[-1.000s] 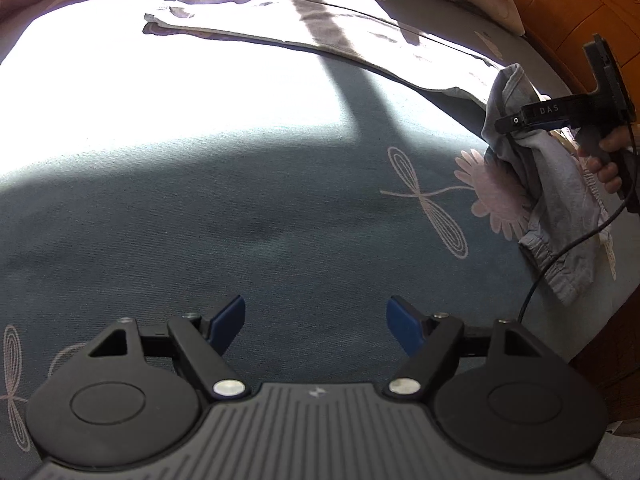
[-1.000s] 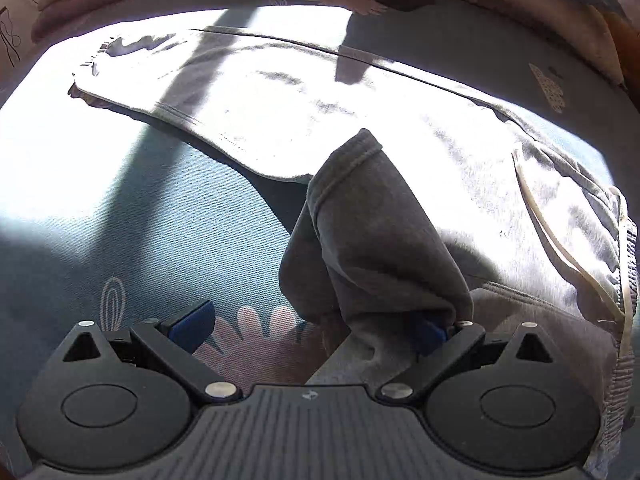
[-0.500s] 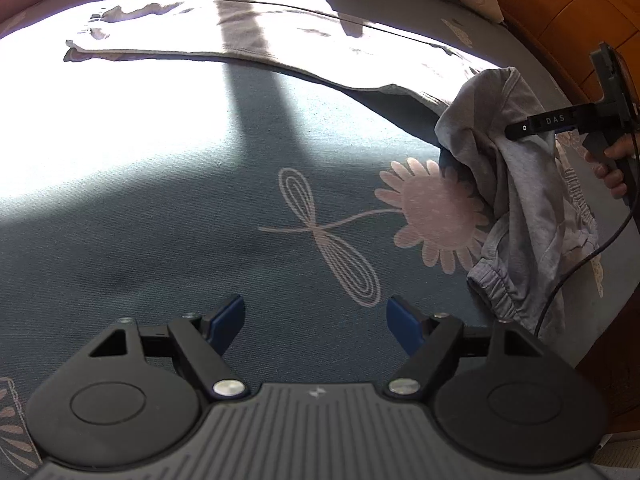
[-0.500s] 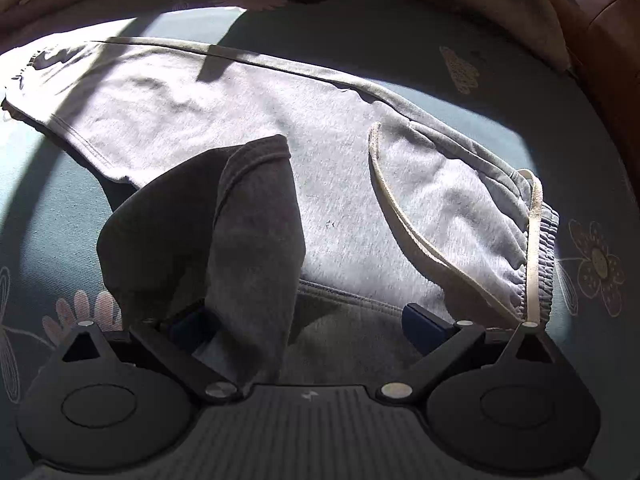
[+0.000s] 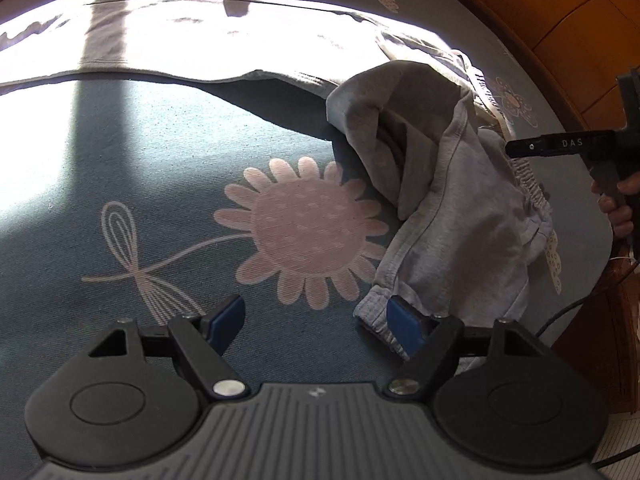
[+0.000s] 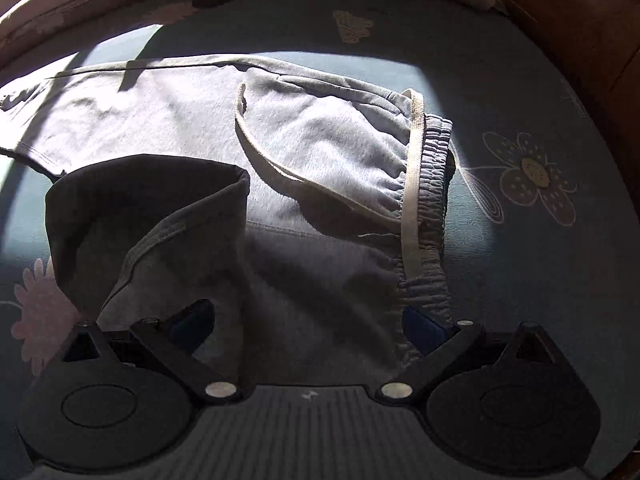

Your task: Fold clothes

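Sweatpants (image 6: 320, 148), one grey pair, lie on a bed (image 5: 120, 168) ahead of both tools. Left tool (image 5: 316, 320) stands apart, empty, the cuff (image 5: 376, 312) just beside its right finger. Right tool (image 6: 308, 320): cannot tell whether it clamps the raised leg. Best carry that leg squarely over its twin, edges aligned.

Grey sweatpants (image 6: 320, 152) lie on blue, pink-flowered bedding (image 5: 160, 152).
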`<act>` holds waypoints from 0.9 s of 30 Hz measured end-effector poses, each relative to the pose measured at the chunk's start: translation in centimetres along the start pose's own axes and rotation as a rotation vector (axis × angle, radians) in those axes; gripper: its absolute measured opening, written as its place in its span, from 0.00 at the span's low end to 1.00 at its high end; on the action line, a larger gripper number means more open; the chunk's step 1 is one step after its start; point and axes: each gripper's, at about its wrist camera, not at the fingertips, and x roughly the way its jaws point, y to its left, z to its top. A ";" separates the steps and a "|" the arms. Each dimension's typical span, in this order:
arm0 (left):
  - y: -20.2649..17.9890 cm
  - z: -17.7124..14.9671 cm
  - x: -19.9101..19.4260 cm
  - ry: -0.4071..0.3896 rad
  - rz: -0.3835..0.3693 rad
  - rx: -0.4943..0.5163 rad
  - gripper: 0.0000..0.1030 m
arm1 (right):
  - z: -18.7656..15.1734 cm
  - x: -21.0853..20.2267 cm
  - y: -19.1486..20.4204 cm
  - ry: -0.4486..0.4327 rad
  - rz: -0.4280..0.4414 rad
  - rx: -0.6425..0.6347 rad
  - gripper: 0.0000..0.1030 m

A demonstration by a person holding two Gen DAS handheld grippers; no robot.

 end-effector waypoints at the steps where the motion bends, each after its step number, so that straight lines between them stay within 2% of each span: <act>1: -0.2 -0.1 0.4 0.010 -0.020 -0.013 0.75 | -0.6 -0.3 0.3 0.002 0.016 -0.003 0.99; 5: -1.4 -0.9 2.0 0.043 -0.075 -0.069 0.75 | -2.6 -1.4 2.0 0.007 0.087 -0.024 0.98; 8: -1.6 -1.5 2.5 0.057 -0.069 -0.075 0.75 | -3.7 -2.5 3.8 0.006 0.208 -0.055 0.98; 12: -0.6 -1.8 2.6 0.064 -0.031 -0.102 0.75 | -5.2 -4.0 6.9 0.037 0.340 -0.206 0.97; 16: 1.1 -1.9 2.4 0.065 0.002 -0.149 0.75 | -6.8 -5.1 9.6 0.048 0.408 -0.381 0.97; 18: 1.7 -2.0 2.2 0.064 0.012 -0.170 0.75 | -8.3 -4.9 11.4 0.069 0.422 -0.543 0.96; 22: 2.5 -2.4 1.8 0.054 0.012 -0.192 0.75 | -12.1 -3.7 14.4 0.091 0.390 -0.928 0.88; 25: 2.7 -2.9 1.7 0.055 0.008 -0.191 0.75 | -15.4 -3.2 15.3 0.028 0.315 -1.255 0.87; 27: 2.8 -3.3 1.8 0.063 -0.003 -0.200 0.75 | -17.4 -3.0 15.4 -0.049 0.249 -1.433 0.87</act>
